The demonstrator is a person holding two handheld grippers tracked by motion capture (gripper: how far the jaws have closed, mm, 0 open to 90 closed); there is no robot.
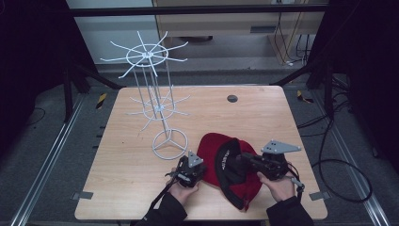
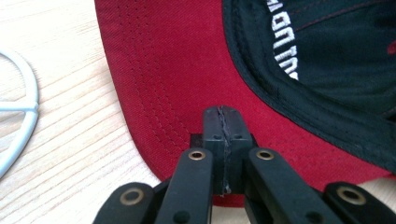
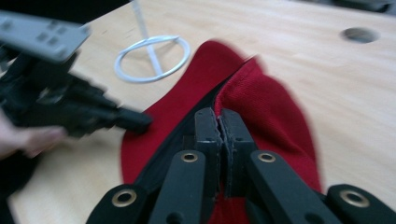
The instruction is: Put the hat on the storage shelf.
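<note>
High view: red cap [image 1: 221, 162] near desk's [image 1: 263, 113] front edge, right of white wire rack [image 1: 157, 110]. Left gripper [image 1: 196, 165] pinching brim, right gripper [image 1: 240, 160] pinching crown edge. Lifting begun, likely; next, carrying toward a rack arm.

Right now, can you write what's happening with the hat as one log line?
left gripper: shut on red cap brim | right gripper: shut on cap's back edge | white wire rack: upright on table, apart from cap

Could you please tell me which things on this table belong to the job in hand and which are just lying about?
In the job:
red cap, gripped at its brim edge by the left gripper
right gripper, shut on the cap's crown
white wire display stand, probably the cap's destination

Lying about:
table's round grommet
floor cables
</note>
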